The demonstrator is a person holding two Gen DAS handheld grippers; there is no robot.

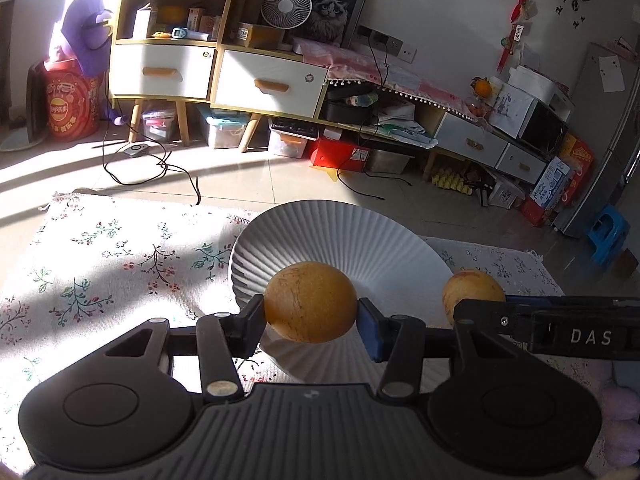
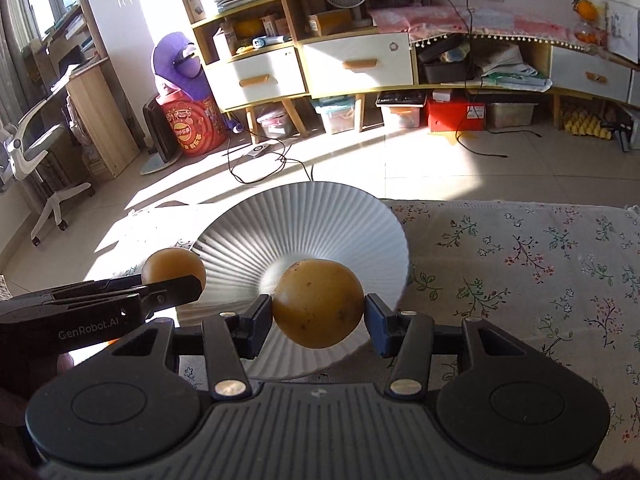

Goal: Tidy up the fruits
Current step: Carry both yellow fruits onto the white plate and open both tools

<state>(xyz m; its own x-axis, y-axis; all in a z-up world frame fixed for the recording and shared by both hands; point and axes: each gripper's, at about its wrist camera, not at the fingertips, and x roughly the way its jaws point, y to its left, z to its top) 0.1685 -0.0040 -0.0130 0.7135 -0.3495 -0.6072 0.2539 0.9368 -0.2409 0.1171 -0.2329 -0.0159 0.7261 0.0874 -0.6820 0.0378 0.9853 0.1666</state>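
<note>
Basically both tongs are loaded and parked over the white ribbed plate (image 1: 280, 236), which sits on the floral tablecloth (image 1: 100, 264) covering the counter. My read: the plate is the collection point, and each fruit is carried above its sloped wall so a release would let it roll down toward the centre rather than off the rim.

Left tongs (image 1: 311, 314): closed to roughly one fruit-width, pads pinching a round orange-brown fruit (image 1: 310, 300) at its widest line, left and right. Fruit looks clear of the plate surface, hanging above the near slope; contact underneath can't be confirmed from this angle. Skin is mottled with pale scuffs, looks firm, no visible squash at the pads.

Right tongs (image 2: 319, 312): same story, partly closed on a yellow-brown speckled fruit (image 2: 319, 304), gripped across the equator, hovering over the plate's near side. No deformation visible.

The two tools sit close side by side: in the left view the right tongs' fruit shows just right of the plate, in the right view the left tongs' fruit shows just left. Fingers look apart, though near enough that a sideways nudge could clash.

Judgement: transport done, release pending. Risk is fruits knocking each other if both drop together; staggered release seems safer.
</note>
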